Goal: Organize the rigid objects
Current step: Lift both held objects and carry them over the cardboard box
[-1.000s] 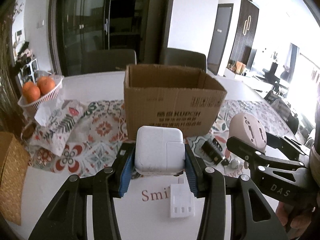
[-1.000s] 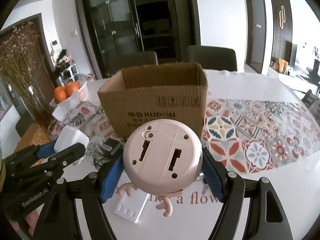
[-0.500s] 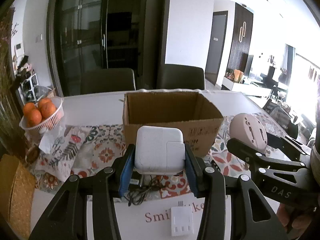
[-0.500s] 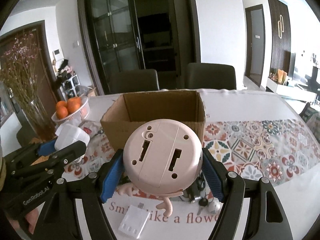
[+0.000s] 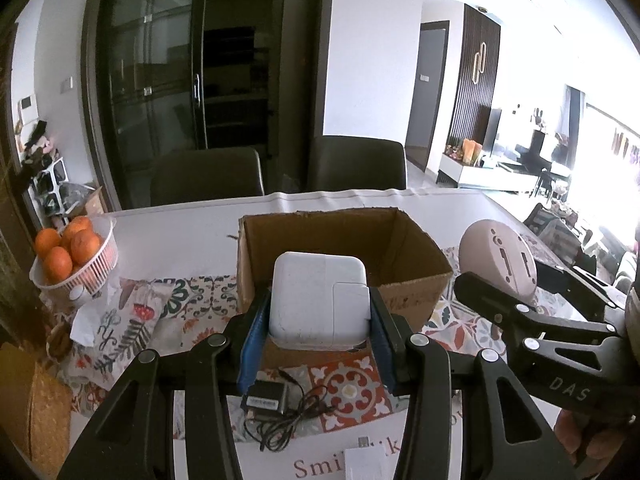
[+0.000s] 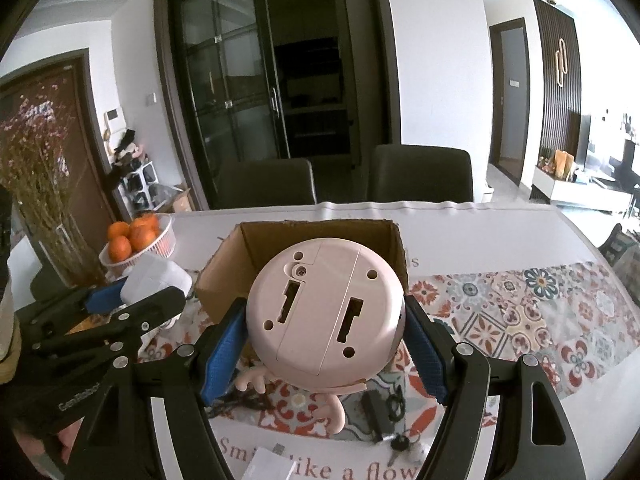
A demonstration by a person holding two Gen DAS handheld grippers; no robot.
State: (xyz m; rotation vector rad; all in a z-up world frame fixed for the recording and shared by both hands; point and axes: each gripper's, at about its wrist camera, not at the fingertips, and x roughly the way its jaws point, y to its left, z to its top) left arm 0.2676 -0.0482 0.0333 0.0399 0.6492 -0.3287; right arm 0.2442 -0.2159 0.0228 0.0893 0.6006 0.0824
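Both grippers loaded, held up on the near side of the cardboard box (image 5: 344, 264).

Left to right from the box: left gripper (image 5: 318, 326) clamped on white power adapter (image 5: 318, 300), a smooth, rounded-corner plastic block, raised before the box's near wall, likely for dropping in. Box is open-topped corrugated card; inside appears empty. Right gripper (image 6: 324, 354) grips pink round toy (image 6: 325, 312) by its sides, flat slotted base facing the camera, matte plastic, small limbs hanging below, also just short of the box. On the surface (image 5: 188, 240) below: black charger with tangled cord (image 5: 266, 400), keys (image 6: 402, 446), still unsorted.
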